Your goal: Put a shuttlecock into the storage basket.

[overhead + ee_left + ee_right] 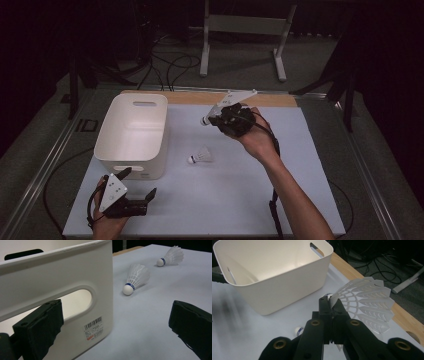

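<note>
My right gripper (pixel 216 119) hovers over the back middle of the white mat (pixel 225 200), shut on the edge of a white shuttlecock's skirt (pixel 367 302); its cork (pixel 205 121) points left toward the white bin (pixel 125 165). In the right gripper view the jaws (pixel 332 305) pinch the skirt tight, with the bin (pixel 287 290) just beyond. Another shuttlecock (pixel 200 156) lies on the mat right of the bin, cork toward me (pixel 136 277). My left gripper (pixel 138 183) rests open at the bin's near right corner (pixel 50 277), nothing between its jaws (pixel 115 332). A shuttlecock (pixel 171 257) shows farther back.
The bin stands empty at the mat's left, with handle slots in its near and far walls. A wooden table edge (pixel 200 97) runs behind the mat. Beyond it are cables (pixel 170 65) and a metal stand (pixel 240 30) on the floor.
</note>
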{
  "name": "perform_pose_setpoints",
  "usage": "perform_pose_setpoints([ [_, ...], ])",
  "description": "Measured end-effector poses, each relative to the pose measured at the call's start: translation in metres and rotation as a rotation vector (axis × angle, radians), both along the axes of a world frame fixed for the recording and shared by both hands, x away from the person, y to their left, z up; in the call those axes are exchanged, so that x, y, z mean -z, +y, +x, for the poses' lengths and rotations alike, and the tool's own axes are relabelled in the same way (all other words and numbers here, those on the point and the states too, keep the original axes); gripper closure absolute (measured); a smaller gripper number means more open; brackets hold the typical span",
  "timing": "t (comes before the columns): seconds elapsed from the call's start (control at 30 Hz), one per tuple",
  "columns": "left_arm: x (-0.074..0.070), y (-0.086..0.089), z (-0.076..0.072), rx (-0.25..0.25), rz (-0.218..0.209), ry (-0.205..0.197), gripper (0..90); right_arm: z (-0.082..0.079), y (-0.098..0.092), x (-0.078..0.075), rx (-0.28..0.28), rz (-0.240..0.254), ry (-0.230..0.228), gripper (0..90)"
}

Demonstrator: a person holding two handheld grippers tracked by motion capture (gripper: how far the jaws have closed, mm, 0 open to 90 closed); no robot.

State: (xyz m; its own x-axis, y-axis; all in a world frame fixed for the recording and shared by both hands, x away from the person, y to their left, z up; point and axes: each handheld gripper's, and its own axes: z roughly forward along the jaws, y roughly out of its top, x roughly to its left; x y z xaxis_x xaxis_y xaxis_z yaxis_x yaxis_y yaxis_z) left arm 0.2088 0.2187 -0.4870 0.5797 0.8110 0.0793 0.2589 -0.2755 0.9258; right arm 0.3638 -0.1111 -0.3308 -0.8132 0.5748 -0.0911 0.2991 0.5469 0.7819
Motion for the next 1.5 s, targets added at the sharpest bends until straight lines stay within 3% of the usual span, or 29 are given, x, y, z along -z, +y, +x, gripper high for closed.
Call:
perform_pose_setpoints([
  [1.5,-0.001,0.001,0.000,0.002,0.002,-0.002,0.4,0.008,0.036,-0.008,-0.041,0.005,-0.020,88.9],
])
